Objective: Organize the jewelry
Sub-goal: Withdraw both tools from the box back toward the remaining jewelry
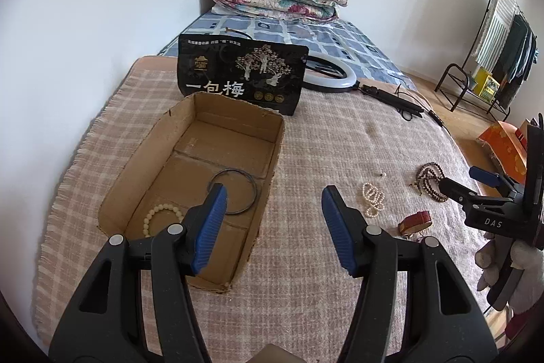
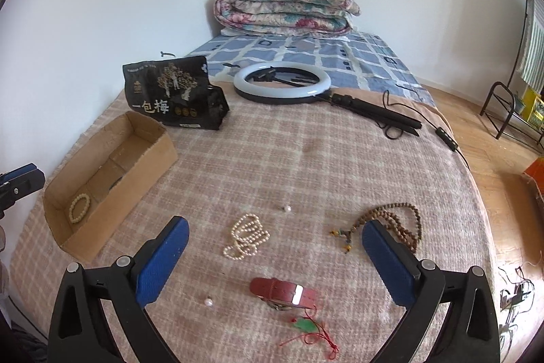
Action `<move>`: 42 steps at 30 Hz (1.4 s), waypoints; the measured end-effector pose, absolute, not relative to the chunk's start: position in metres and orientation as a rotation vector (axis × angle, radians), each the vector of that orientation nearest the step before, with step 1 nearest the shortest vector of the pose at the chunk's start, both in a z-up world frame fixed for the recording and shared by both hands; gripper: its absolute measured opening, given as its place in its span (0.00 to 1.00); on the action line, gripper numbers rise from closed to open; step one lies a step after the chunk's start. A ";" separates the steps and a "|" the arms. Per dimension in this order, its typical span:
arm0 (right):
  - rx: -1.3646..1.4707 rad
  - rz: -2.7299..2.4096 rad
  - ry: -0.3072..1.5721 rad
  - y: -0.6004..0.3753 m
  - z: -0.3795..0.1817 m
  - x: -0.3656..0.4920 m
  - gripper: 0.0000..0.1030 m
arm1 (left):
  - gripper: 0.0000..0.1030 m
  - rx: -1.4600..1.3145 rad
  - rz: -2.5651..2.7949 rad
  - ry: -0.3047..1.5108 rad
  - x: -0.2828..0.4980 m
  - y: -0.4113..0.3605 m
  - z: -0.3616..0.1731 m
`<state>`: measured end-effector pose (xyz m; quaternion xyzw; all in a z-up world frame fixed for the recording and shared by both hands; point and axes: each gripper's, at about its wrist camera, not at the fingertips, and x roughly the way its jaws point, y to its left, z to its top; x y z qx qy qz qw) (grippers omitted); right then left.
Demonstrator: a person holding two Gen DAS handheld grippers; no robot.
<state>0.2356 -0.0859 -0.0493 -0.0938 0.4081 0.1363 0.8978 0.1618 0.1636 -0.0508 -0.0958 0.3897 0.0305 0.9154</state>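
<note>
An open cardboard box [image 1: 163, 138] [image 2: 149, 142] lies on the checked blanket and holds a cream bead bracelet [image 1: 151, 218] [image 2: 80, 208] and a dark bangle [image 1: 238, 193]. My left gripper [image 1: 273, 213] is open and empty above the box's near right corner. My right gripper [image 2: 275, 244] [image 1: 469, 184] is open and empty above loose jewelry. That jewelry is a pearl necklace [image 2: 246, 235] [image 1: 372, 198], brown wooden beads [image 2: 394, 223] [image 1: 430, 179], a red leather strap watch [image 2: 284, 293] [image 1: 414, 221], a green pendant on red cord [image 2: 304, 325], and two loose pearls [image 2: 288, 208] [image 2: 208, 301].
A black snack bag [image 1: 241, 73] [image 2: 173, 94] stands behind the box. A ring light [image 2: 282, 84] [image 1: 335, 70] with stand and cable lies farther back. A folded floral quilt [image 2: 285, 7] sits at the bed's head. A wall runs along the left; a clothes rack [image 1: 489, 56] stands on the right.
</note>
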 end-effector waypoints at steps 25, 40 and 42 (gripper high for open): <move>-0.163 0.260 0.995 -0.113 -0.125 0.218 1.00 | 0.58 -0.218 -0.029 0.913 0.214 0.097 -0.087; -0.178 0.246 1.040 -0.110 -0.143 0.233 1.00 | 0.33 -0.185 -0.125 1.003 0.200 0.077 -0.140; -0.177 0.245 1.042 -0.111 -0.144 0.236 1.00 | 0.31 -0.180 -0.155 1.019 0.197 0.071 -0.148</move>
